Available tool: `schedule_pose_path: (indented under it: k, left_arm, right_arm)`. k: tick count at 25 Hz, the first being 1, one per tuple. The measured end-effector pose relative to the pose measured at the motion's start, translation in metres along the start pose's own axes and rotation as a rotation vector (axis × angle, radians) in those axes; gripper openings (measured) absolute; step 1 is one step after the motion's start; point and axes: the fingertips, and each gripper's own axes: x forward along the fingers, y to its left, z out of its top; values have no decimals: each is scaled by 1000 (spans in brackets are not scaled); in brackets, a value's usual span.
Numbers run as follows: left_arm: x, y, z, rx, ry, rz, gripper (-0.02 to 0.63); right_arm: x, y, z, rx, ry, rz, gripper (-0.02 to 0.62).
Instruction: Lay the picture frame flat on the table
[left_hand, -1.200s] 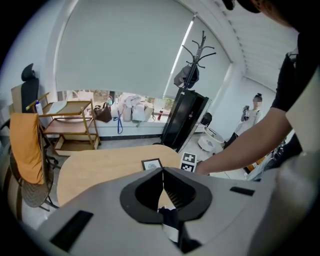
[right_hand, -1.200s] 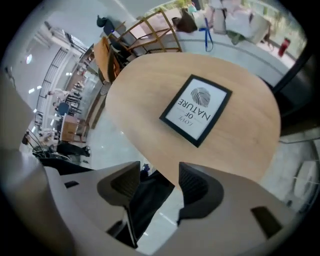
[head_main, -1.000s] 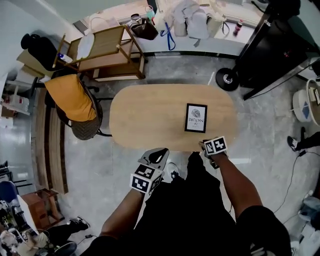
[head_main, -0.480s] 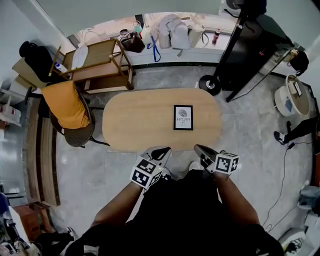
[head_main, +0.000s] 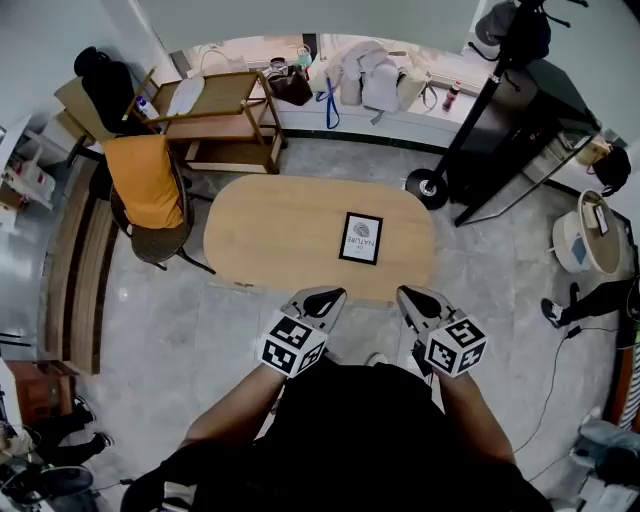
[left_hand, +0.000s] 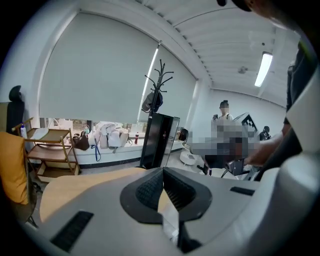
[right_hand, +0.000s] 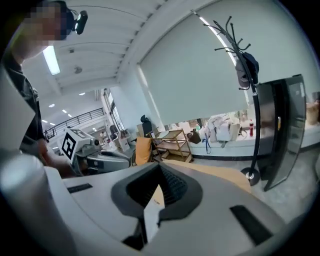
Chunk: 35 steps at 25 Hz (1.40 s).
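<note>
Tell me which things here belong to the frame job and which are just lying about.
Job: picture frame, table, left gripper, right gripper.
Lying about: orange-draped chair, wooden cart, coat stand, bags on the ledge.

readable text: none.
the picture frame (head_main: 361, 238) on the table (head_main: 260, 240) carries printed lettering, too small to make out.

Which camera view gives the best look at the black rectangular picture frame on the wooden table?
The head view. It shows the whole black rectangular picture frame from above, lying flat on the oval wooden table. The two gripper views show only part of the table; the frame does not appear there.
</note>
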Motion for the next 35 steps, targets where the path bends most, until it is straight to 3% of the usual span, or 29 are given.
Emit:
schedule_pose_path:
  k: [4, 10, 14, 21, 35]
  left_arm:
    - [10, -30, 8, -8, -33, 23, 5]
    - [16, -65, -10, -23, 12, 27, 5]
    - [16, -71, -16, -24, 23, 48, 5]
    - [24, -85, -14, -9, 25, 46, 5]
    - [22, -83, -8, 22, 31, 61, 5]
  right_arm:
    - [-24, -10, 1, -6, -9, 8, 0]
    - [-50, -15, -24, -6, 21, 34, 0]
    - [-52, -20, -34, 35, 12, 46, 0]
    - [-62, -17, -38, -20, 10, 65, 0]
    - [-61, -13, -43, -9, 26, 104, 0]
